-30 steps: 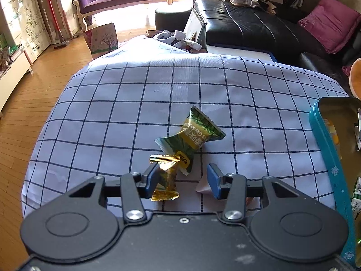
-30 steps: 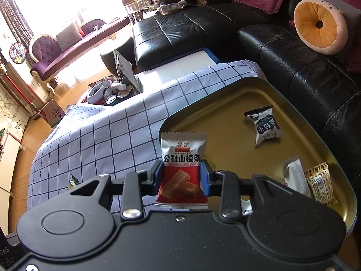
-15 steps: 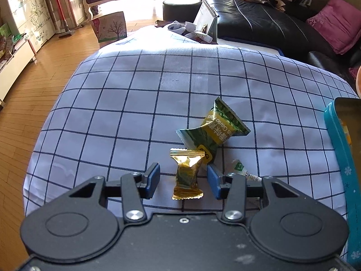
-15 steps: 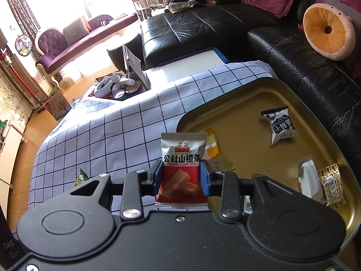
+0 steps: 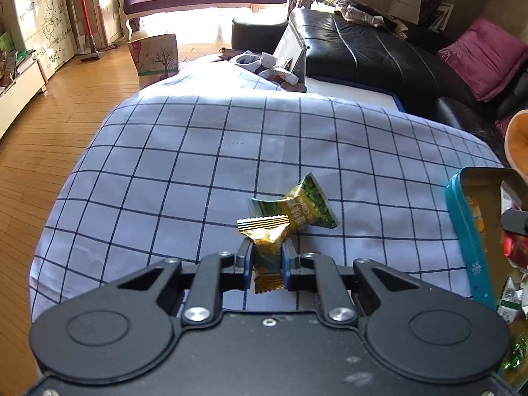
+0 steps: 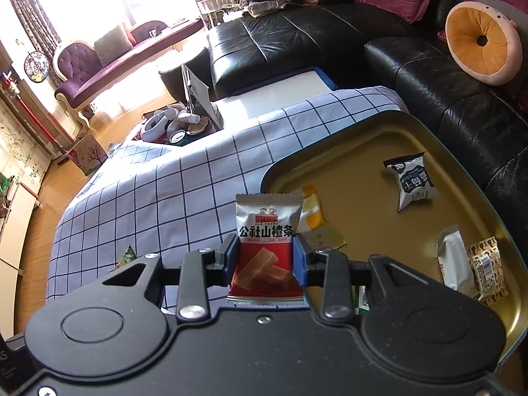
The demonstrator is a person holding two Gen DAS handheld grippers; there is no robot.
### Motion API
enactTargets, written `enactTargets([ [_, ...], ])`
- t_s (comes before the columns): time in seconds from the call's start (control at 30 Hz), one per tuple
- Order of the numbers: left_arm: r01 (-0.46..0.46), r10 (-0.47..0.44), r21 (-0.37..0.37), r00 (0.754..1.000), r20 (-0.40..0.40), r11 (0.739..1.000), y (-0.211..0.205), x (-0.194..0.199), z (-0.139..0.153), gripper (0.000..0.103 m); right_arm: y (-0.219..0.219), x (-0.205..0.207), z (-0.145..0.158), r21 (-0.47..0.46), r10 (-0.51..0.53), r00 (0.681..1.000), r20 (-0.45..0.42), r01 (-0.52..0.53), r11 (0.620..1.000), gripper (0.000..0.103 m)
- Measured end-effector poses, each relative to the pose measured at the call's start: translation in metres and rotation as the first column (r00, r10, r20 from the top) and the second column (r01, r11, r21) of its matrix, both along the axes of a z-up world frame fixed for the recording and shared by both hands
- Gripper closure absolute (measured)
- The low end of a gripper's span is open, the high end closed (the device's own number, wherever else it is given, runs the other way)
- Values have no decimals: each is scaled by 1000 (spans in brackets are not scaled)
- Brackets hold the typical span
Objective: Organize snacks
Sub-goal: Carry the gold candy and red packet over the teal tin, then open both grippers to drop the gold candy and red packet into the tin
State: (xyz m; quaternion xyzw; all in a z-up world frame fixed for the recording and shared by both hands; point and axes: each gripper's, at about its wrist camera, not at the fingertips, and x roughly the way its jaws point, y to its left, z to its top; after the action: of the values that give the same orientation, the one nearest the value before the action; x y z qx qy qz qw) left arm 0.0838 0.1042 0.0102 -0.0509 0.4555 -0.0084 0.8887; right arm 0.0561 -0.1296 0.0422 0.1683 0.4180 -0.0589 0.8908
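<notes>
Both hand-held grippers loaded w/ snacks, tin waiting at right.

Left wrist view: left hand-held gripper [image 5: 268, 259] clamped on gold candy wrapper [image 5: 266, 244], pinched mid-body w/ crimped top end sticking up, prob. so it lifts clean off the cloth. Green snack packet [image 5: 297, 206] lies just beyond on checked tablecloth [image 5: 184, 165] over the bench; teal tin [image 5: 468, 241] at right edge, near. Wood floor, purple sofa, black leather couch behind.

Right wrist view: right hand-held gripper [image 6: 265, 259] gripping red-and-silver hawthorn snack pack [image 6: 265, 247] upright by its sides, poised at the near rim of the gold-lined tin [image 6: 363, 204], likely for drop-in. Tin already holds black-and-white packet [image 6: 412, 181], a few others. Bright window glare far left, round orange cushion on couch.
</notes>
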Motion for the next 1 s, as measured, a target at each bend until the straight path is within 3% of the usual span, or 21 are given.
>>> enactTargets([
  [0.33,124,-124,1,989,83,992,-45,-22,34,87,-21,-10,12,26,-44,998,35,43,999,59],
  [0.57,230,-230,12,968,98,973,-89,-29,43,87,-60,-19,17,32,-148,988,44,146,989,59],
  [1.0,414,-412,-25,909,71,910,-195,2,54,87,-123,-35,9,39,-296,955,8,295,955,59],
])
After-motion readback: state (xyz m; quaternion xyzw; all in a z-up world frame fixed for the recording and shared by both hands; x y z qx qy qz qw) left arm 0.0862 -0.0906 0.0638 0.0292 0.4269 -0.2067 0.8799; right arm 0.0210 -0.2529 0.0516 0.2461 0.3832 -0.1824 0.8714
